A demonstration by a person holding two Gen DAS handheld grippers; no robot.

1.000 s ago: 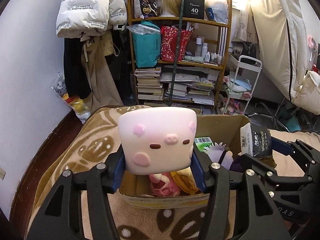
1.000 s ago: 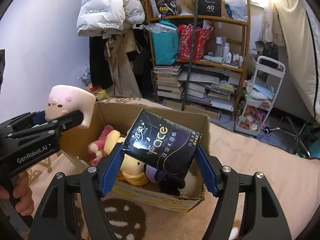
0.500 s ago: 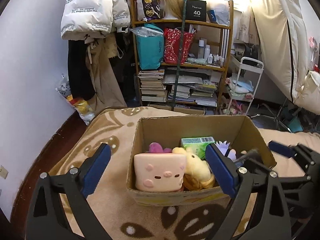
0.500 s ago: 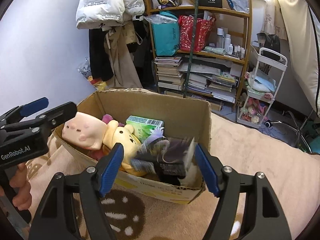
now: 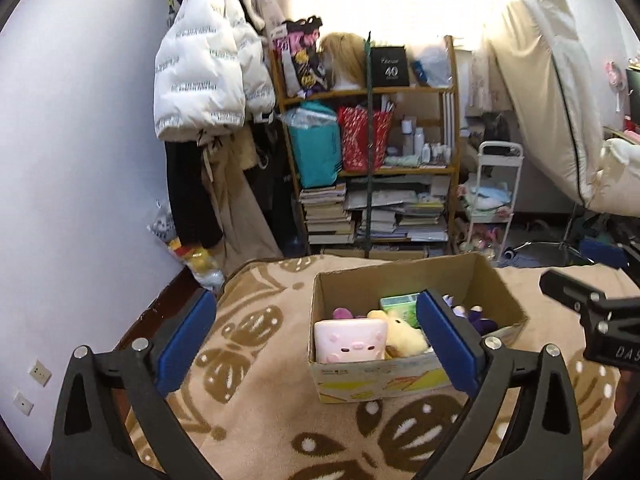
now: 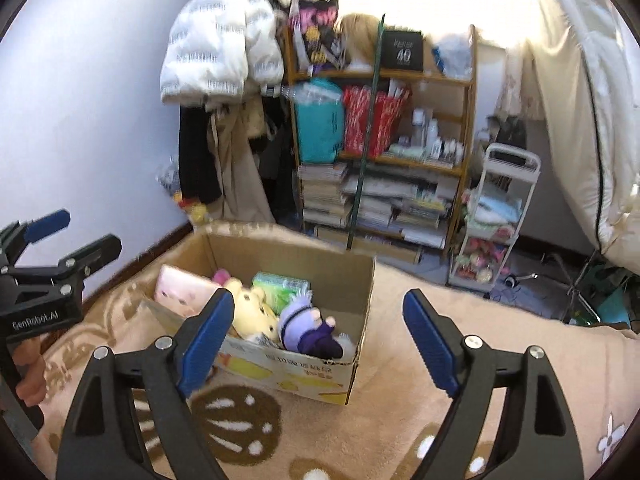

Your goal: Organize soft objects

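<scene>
A cardboard box stands on the patterned beige blanket. Inside lie a pink square pig plush, a yellow plush, a green tissue pack and a purple plush. My left gripper is open and empty, back from the box. My right gripper is open and empty, also back from it. Each gripper shows at the edge of the other's view.
A wooden shelf full of books, bags and bottles stands behind the box. Coats and a white puffer jacket hang at the left wall. A white trolley and folded bedding are at the right.
My left gripper let the pig plush drop into the box, my right gripper dropped the dark tissue pack. Both opened, then drew back and up from the box.
</scene>
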